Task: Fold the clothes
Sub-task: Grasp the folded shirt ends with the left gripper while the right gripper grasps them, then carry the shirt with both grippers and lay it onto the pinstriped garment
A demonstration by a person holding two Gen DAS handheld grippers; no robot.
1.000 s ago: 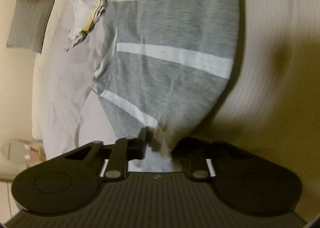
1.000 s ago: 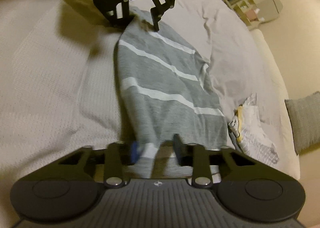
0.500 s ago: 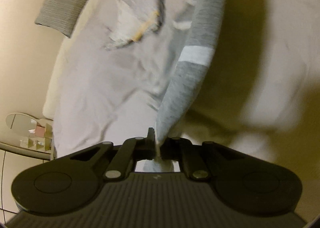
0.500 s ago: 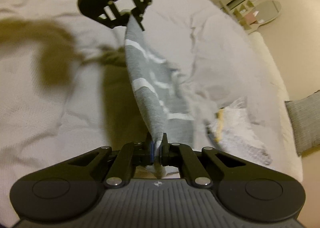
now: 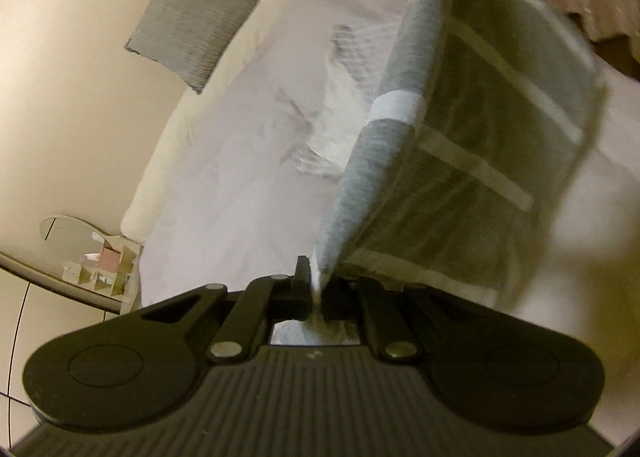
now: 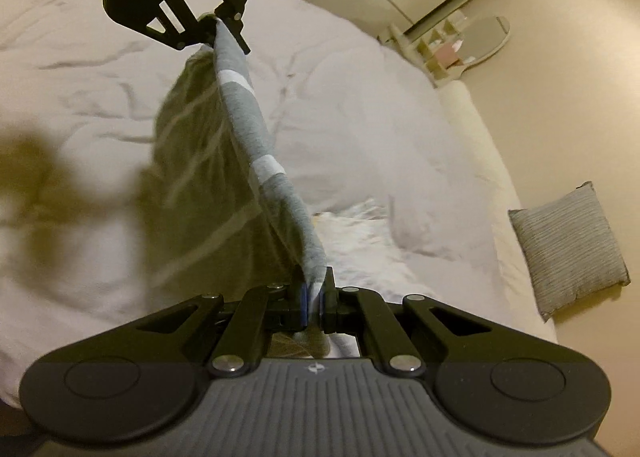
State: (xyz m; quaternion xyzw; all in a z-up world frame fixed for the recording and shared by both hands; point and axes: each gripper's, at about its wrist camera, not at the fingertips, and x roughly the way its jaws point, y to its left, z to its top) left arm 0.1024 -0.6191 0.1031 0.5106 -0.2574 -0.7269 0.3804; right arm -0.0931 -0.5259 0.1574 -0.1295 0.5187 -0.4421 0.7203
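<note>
Jaws of the left gripper [image 5: 316, 289] are clamped on one end of the grey striped garment [image 5: 404, 137], whose taut top edge runs straight away from them, the rest hanging over the bed [image 5: 240, 185].

From the right wrist, the right gripper [image 6: 315, 299] pinches the opposite end; the garment [image 6: 256, 137] stretches to the left gripper [image 6: 218, 23] opposite, clear of the bed [image 6: 360, 117].

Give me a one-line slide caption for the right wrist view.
Both grippers, right and left, shut on the striped shirt, holding it stretched above the bed.
</note>
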